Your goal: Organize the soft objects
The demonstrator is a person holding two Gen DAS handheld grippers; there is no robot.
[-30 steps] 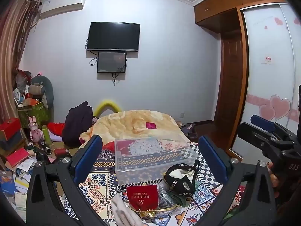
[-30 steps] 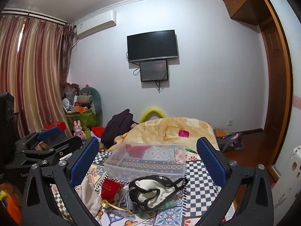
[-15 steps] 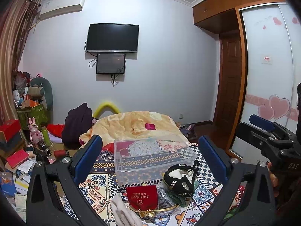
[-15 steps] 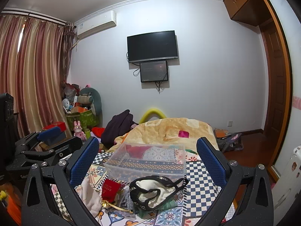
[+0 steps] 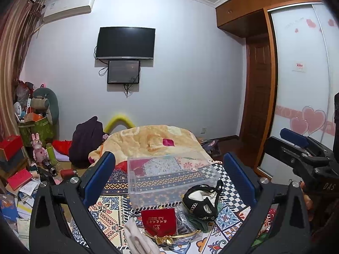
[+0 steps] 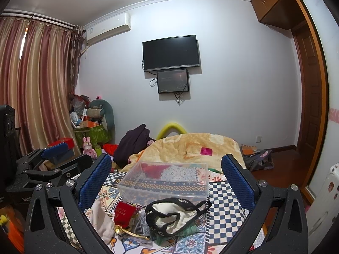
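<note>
A clear plastic box (image 5: 169, 177) (image 6: 165, 180) stands on a patterned cloth. In front of it lies a pile of soft items: a black-and-white garment (image 5: 201, 201) (image 6: 175, 216), a red velvet pouch (image 5: 159, 220) (image 6: 125, 211), a cream cloth (image 5: 137, 237) (image 6: 101, 222) and a green cloth (image 5: 201, 222). My left gripper (image 5: 169, 180) is open and empty, above and behind the pile. My right gripper (image 6: 167, 182) is open and empty, held likewise. Each gripper shows at the edge of the other's view.
A yellow blanket (image 5: 152, 141) covers the bed behind the box. A dark garment (image 5: 86, 141) and clutter of boxes and toys (image 5: 31, 148) lie at the left. A wardrobe with sliding doors (image 5: 300, 105) stands at the right. A TV (image 5: 125, 43) hangs on the far wall.
Both views have shifted slightly; the scene sits a touch lower and closer. Both grippers stay open and nothing on the cloth has moved.
</note>
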